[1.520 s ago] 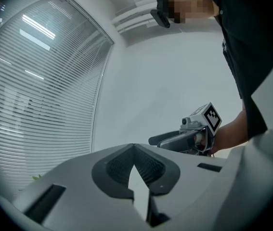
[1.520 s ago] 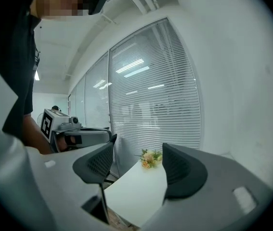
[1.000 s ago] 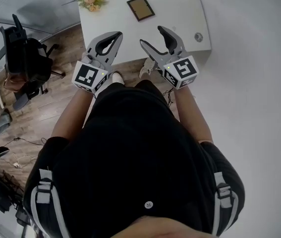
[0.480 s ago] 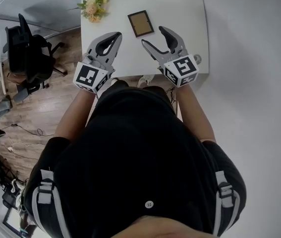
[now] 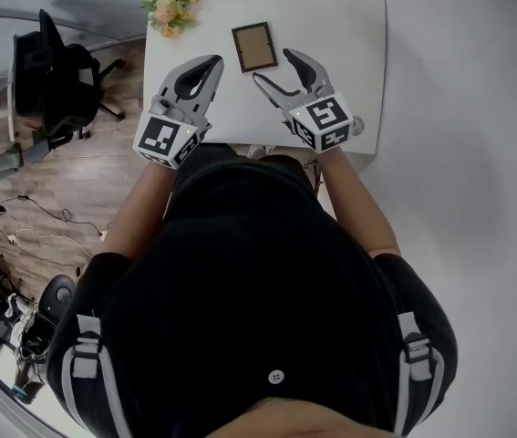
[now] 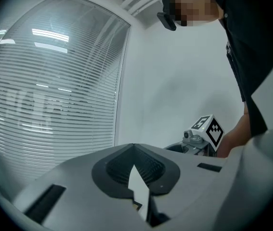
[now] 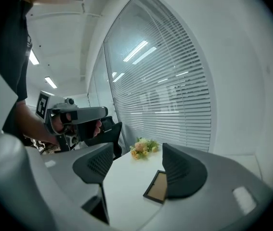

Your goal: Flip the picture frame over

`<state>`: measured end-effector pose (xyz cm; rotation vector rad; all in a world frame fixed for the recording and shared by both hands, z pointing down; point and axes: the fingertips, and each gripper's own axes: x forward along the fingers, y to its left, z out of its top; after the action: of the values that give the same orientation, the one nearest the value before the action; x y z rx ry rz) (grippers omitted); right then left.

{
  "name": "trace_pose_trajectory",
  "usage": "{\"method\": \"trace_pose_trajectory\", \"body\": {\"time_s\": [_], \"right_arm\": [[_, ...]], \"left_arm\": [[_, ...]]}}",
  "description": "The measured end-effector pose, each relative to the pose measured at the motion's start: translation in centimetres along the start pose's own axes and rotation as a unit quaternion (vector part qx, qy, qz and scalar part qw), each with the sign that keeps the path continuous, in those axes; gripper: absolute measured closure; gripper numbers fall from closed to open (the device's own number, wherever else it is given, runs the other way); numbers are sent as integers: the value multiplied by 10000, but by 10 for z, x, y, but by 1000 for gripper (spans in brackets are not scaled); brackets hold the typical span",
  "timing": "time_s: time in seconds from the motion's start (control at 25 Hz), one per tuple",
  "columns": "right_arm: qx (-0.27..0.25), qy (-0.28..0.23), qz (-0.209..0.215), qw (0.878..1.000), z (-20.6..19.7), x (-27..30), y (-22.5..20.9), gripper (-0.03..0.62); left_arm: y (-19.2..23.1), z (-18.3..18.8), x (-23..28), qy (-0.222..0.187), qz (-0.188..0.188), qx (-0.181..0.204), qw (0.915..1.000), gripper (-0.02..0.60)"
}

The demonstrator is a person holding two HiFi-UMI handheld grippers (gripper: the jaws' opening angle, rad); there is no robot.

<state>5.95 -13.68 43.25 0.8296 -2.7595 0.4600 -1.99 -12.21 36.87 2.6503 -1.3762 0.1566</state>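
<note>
White table (image 5: 349,44), picture frame (image 5: 254,46) lying flat near flowers (image 5: 172,5) — left tongs (image 5: 214,63) together, right tongs (image 5: 274,66) apart, both empty

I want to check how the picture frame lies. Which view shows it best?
The head view: the whole picture frame shows from above, flat on the white table. The right gripper view catches it obliquely, partly behind a jaw pad. The left gripper view does not show it.
</note>
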Motion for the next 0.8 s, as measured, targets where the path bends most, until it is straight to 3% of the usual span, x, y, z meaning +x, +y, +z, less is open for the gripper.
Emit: {"method": "trace_pose_trajectory", "body": {"time_s": [0.4,0.56,0.8], "right_arm": [[64,382,188,9991,-29,34,-7,275],[103,454,70,9989,-30,56,-7,275],[137,653,-345,9972,-35,94,-18,275]], "left_arm": [[12,-11,12,78,66,-78,9999,577],[31,-9,17,-16,-27,-84,10000,577],[67,-38,26,131,-240,-160,9995,577]]}}
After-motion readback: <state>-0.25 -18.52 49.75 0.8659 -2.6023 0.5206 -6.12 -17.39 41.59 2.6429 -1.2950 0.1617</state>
